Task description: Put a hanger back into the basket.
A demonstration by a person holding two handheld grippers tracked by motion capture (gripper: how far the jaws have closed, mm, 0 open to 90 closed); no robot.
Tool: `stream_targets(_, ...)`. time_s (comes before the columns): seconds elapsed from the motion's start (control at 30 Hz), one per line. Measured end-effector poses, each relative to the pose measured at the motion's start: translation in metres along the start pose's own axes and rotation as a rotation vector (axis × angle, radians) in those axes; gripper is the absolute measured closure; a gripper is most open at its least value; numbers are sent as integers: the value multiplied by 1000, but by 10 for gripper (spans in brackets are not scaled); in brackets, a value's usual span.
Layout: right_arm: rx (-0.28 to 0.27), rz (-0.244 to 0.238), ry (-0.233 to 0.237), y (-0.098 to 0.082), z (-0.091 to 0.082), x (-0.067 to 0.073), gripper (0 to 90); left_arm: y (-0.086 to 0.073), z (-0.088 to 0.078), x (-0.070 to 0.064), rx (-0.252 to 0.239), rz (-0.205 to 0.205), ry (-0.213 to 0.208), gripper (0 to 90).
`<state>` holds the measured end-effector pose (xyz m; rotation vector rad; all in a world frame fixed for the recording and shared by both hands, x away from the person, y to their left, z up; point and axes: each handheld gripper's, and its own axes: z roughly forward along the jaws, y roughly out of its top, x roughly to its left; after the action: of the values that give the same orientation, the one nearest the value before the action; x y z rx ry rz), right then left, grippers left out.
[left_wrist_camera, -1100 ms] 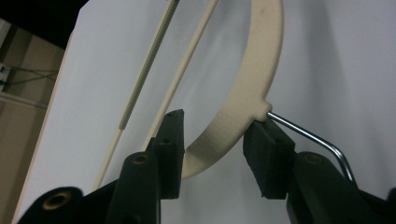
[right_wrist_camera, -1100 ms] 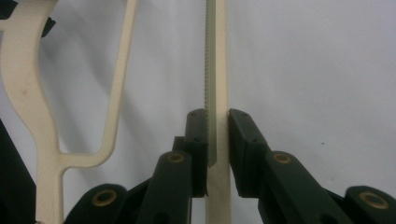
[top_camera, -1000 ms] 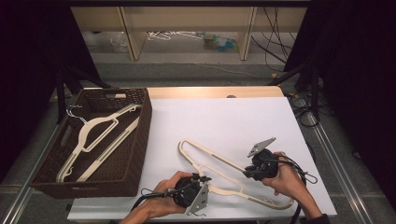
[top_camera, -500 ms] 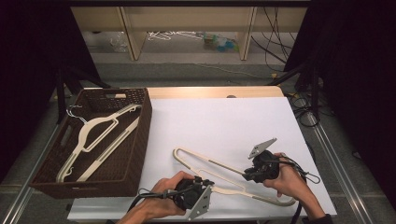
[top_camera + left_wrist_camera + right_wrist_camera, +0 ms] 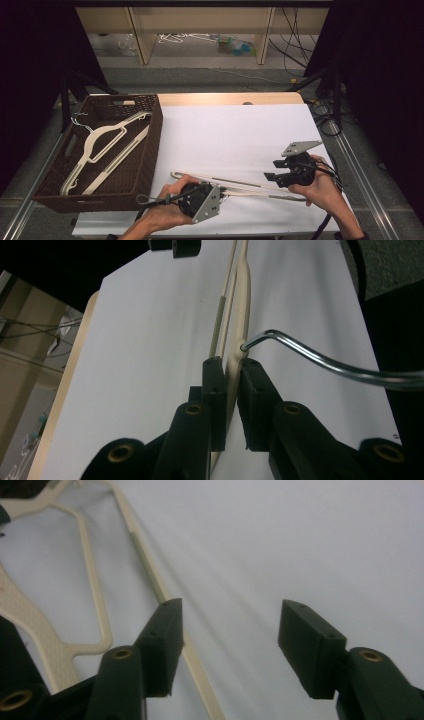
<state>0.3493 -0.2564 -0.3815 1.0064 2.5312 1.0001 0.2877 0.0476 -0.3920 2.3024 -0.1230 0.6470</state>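
Observation:
A cream plastic hanger (image 5: 240,181) with a metal hook (image 5: 320,360) is raised on edge over the front of the white table sheet (image 5: 235,130). My left gripper (image 5: 223,192) has just been closing and is now shut on the hanger (image 5: 243,285) at its neck, beside the hook (image 5: 320,360). My right gripper (image 5: 271,169) hovers over the hanger's right end. Its jaws have just been opening and now stand wide apart with nothing between them (image 5: 230,625). The hanger's bar (image 5: 150,575) runs past the outside of its left jaw.
A dark wicker basket (image 5: 150,145) stands at the table's left and holds two more cream hangers (image 5: 107,132). The table's back edge is bare wood (image 5: 225,98). Shelves and cables lie beyond it on the floor.
Both hands have risen. The hanger went from lying flat to standing on edge in the left gripper. The right gripper opened and let go of the hanger's right end.

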Motion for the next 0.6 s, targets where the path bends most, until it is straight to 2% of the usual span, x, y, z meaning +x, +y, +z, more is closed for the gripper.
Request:
stream_targets(0.03, -35, 16, -13, 1, -3, 0, 403, -1, -2, 3, -1, -23, 0, 819)
stream_targets(0.07, -43, 14, -18, 2, -8, -1, 394, -1, -4, 4, -5, -59, -3, 819)
stream_targets(0.13, -101, 23, -41, 5, -15, -3, 379, -2, -8, 10, -5, -99, -3, 815)
stream_targets(0.2, -175, 41, -76, 7, -24, -5, 365, -3, -11, 15, -5, -156, -3, 812)
stream_targets(0.27, -251, 48, -110, 9, -34, -7, 362, -4, -15, 20, -13, -180, 12, 813)
stream_targets(0.3, -274, 51, -122, 9, -37, -7, 362, -6, -18, 24, -18, -215, 13, 814)
stream_targets(0.33, -323, 56, -135, 10, -41, -7, 361, -7, -20, 27, -25, -239, 18, 814)
stream_targets(0.37, -331, 58, -136, 10, -45, -6, 360, -9, -22, 31, -23, -245, 18, 814)
stream_targets(0.43, -362, 54, -144, 9, -49, -4, 358, -12, -27, 37, -38, -293, 21, 814)
stream_targets(0.5, -370, 49, -137, 9, -54, -1, 344, -15, -31, 44, -51, -336, 27, 814)
stream_targets(0.6, -395, 44, -133, 8, -58, 5, 323, -19, -39, 53, -55, -381, 44, 818)
